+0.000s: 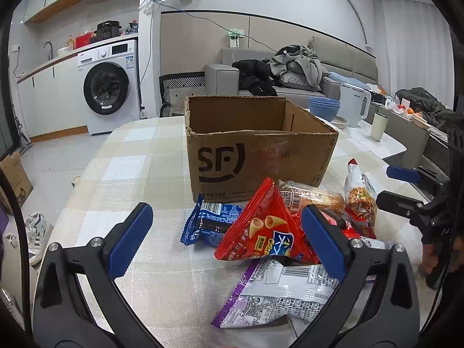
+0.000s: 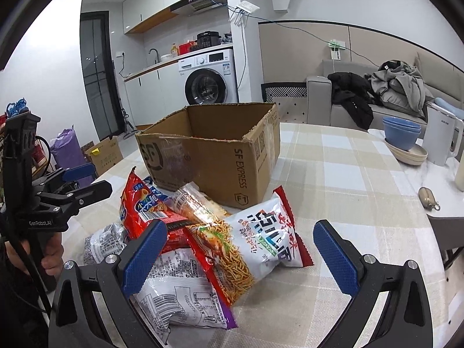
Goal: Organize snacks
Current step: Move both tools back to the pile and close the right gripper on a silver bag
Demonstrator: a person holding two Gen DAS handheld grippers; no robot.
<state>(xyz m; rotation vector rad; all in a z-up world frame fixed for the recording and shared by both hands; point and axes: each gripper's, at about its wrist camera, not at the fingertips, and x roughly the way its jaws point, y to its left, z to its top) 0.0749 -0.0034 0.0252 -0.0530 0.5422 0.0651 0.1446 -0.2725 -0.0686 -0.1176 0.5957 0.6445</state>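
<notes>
My left gripper (image 1: 227,237) is open wide, with nothing between its blue fingers (image 1: 130,239). Ahead of them, close to the right-hand finger, a shiny red snack bag (image 1: 261,232) leans up like a little tent. It has pictures of cone-shaped chips on it. Just past the red bag lies a blue packet (image 1: 208,221). Under the right-hand finger sits a silver bag with a purple edge (image 1: 278,295).

My right gripper (image 2: 239,256) is wide open too and holds nothing. Between its fingers rests a puffy white and red noodle bag (image 2: 255,240), showing thin yellow strips.

Beyond all the snacks stands a brown cardboard box (image 2: 214,156), open on top, on the checked table (image 2: 342,179).
</notes>
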